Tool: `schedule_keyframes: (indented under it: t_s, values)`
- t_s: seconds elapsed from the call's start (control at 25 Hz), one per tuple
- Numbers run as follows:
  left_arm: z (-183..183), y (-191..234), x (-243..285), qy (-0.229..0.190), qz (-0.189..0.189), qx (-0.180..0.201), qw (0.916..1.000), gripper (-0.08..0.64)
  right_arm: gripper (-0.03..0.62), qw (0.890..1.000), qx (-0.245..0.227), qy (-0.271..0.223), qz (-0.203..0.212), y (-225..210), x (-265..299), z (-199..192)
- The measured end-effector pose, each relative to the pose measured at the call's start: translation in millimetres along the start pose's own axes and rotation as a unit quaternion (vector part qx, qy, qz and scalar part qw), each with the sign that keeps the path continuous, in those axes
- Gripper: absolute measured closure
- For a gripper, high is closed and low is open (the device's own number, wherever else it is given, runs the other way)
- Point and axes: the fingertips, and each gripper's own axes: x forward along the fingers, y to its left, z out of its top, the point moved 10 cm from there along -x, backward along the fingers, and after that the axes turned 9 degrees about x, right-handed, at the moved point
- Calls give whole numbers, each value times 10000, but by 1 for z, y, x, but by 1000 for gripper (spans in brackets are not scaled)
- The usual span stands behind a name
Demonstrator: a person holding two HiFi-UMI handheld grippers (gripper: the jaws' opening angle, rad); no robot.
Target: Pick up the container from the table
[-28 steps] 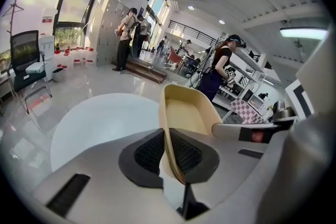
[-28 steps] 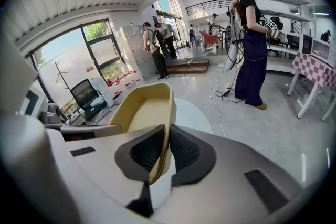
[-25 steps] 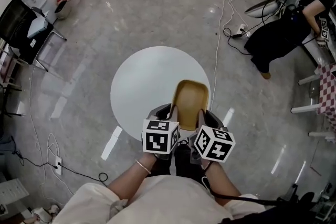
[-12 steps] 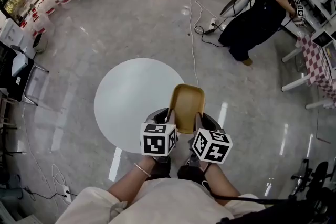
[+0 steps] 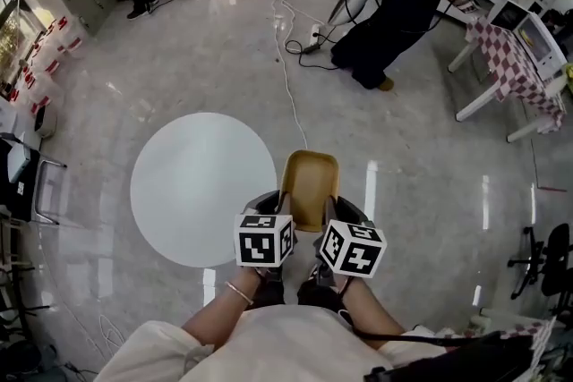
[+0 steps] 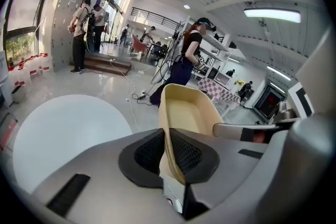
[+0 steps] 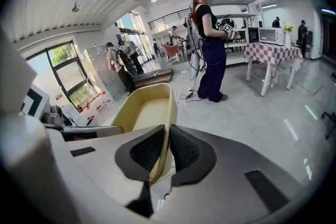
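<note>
Two grips: the left hand-held gripper (image 6: 167, 150) and the right hand-held gripper (image 7: 164, 150) each clamp a long wall of the tan oblong plastic container (image 5: 309, 183), aloft over the glossy grey floor (image 5: 430, 192) beside the round white counter (image 5: 192, 192). It seems light, thin, springy; opposite rims suit.

Our left gripper (image 5: 283, 205) and right gripper (image 5: 333, 210) hold the tan container (image 5: 310, 182). It hangs just right of the round white table (image 5: 192, 188).
</note>
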Motion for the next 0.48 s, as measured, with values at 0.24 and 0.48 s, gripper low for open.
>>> schedule_keyframes:
  t_s: [0.24,0.48]
  values:
    - [4,-48,19,129,-186,273,9994,520,541,9994,296,-107,-134,-49,-20,6]
    - [5,-85,31,165,-241,436,9986,520,541,9987,450,-170,-150,-85,-35,10]
